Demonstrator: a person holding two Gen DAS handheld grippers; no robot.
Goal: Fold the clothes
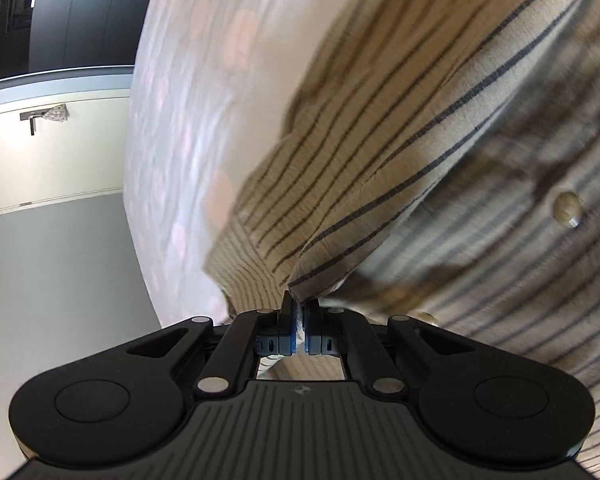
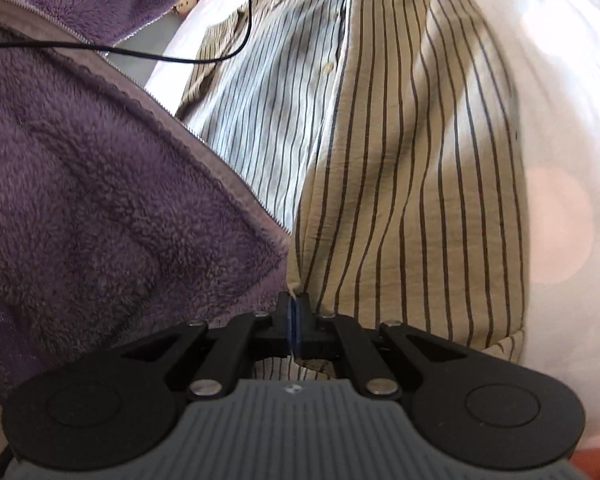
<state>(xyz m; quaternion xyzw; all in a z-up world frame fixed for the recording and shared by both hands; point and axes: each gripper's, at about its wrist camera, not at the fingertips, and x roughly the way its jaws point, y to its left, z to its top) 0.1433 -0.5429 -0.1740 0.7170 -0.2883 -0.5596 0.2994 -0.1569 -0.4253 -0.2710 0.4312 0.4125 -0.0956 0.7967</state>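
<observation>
The left gripper (image 1: 299, 304) and right gripper (image 2: 294, 300) each pinch an edge of the striped shirt (image 2: 400, 160) (beige, buttoned). It spreads toward twelve o'clock over the dotted bedsheet (image 2: 560, 120), a purple fleece (image 2: 100, 200) at nine.

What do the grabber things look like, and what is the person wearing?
Both grippers, the left gripper and the right gripper, are black, with two round discs at the sides, silver rivets on the link bars and a ribbed grey plate in the middle. Their jaws carry blue pads. The person wears a fluffy purple jacket with a zip, and a thin black cable runs across it.
</observation>
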